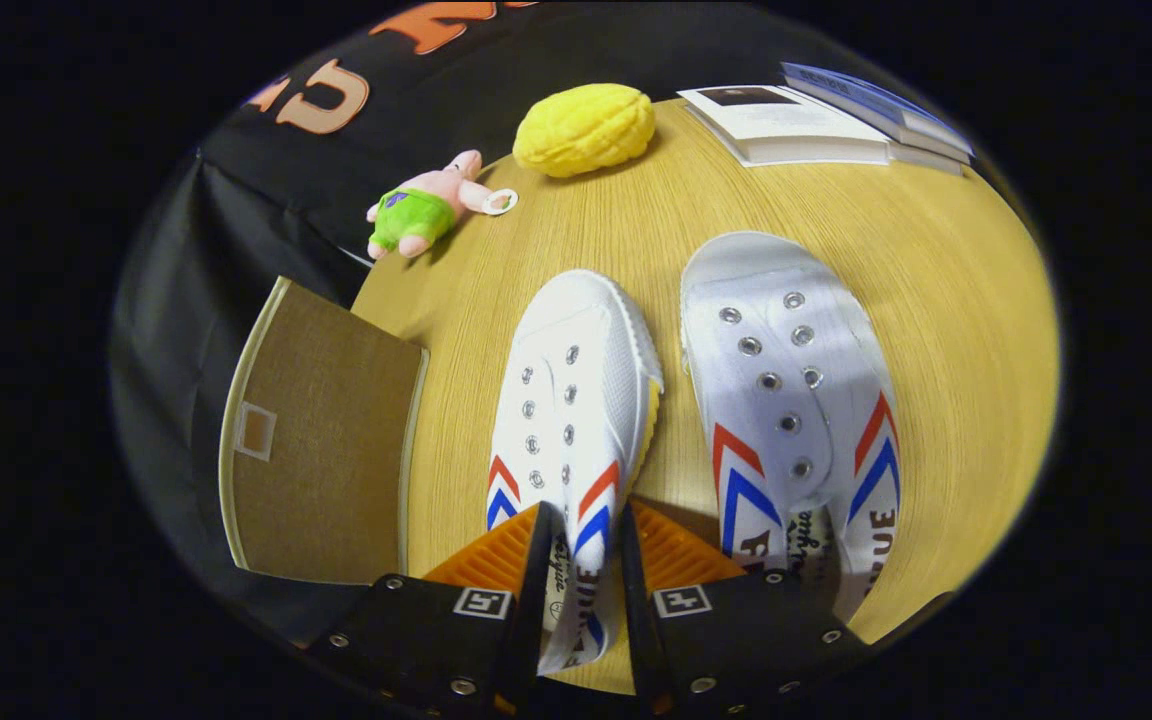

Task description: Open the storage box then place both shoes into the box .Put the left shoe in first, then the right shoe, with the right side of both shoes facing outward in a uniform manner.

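Observation:
Two white canvas shoes with red and blue chevrons lie side by side on the wooden table (936,300), toes pointing away from me. My gripper (584,528) is shut on the left-hand shoe (576,400), both fingers pressing on its side wall near the heel. That shoe is rolled slightly, so its yellowish sole edge shows on the side facing the other shoe. The right-hand shoe (786,370) lies flat just beside my fingers. The brown fabric storage box (326,450), with cream edging and a small label window, stands beside the held shoe. I cannot tell whether it is open.
A pink plush toy in green shorts (426,205) and a yellow lumpy soft toy (586,128) lie beyond the shoes at the table's far edge. Stacked books (816,120) sit further along that edge, beyond the right-hand shoe.

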Motion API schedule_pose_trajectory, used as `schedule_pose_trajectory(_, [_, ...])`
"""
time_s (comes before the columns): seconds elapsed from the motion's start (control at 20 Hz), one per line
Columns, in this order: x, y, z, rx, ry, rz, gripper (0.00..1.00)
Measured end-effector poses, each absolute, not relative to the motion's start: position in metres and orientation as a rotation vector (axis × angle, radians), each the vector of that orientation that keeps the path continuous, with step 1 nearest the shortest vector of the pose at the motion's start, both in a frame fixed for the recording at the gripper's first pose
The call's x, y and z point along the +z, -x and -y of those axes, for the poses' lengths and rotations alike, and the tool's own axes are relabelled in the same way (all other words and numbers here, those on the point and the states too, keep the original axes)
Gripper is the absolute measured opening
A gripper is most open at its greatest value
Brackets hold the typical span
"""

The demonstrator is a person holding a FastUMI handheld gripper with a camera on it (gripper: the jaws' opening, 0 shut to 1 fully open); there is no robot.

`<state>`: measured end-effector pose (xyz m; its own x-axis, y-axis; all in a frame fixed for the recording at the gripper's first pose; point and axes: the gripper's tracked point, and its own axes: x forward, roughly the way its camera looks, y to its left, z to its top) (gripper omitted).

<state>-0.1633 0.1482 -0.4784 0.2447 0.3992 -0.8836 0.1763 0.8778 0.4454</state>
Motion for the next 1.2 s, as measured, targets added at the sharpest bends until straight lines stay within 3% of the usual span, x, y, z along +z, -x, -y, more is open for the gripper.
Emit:
schedule_pose_trajectory(0.05, [-0.478,0.162,-0.148,0.141,-0.551,-1.327,0.23])
schedule_pose_trajectory(0.25, [-0.473,0.159,-0.15,0.092,-0.616,-1.328,0.09])
schedule_pose_trajectory(0.9, [-0.303,0.075,-0.286,0.457,-0.645,-1.07,0.08])
schedule_pose_trajectory(1.2, [-0.297,0.073,-0.365,0.632,-0.503,-1.071,0.08])
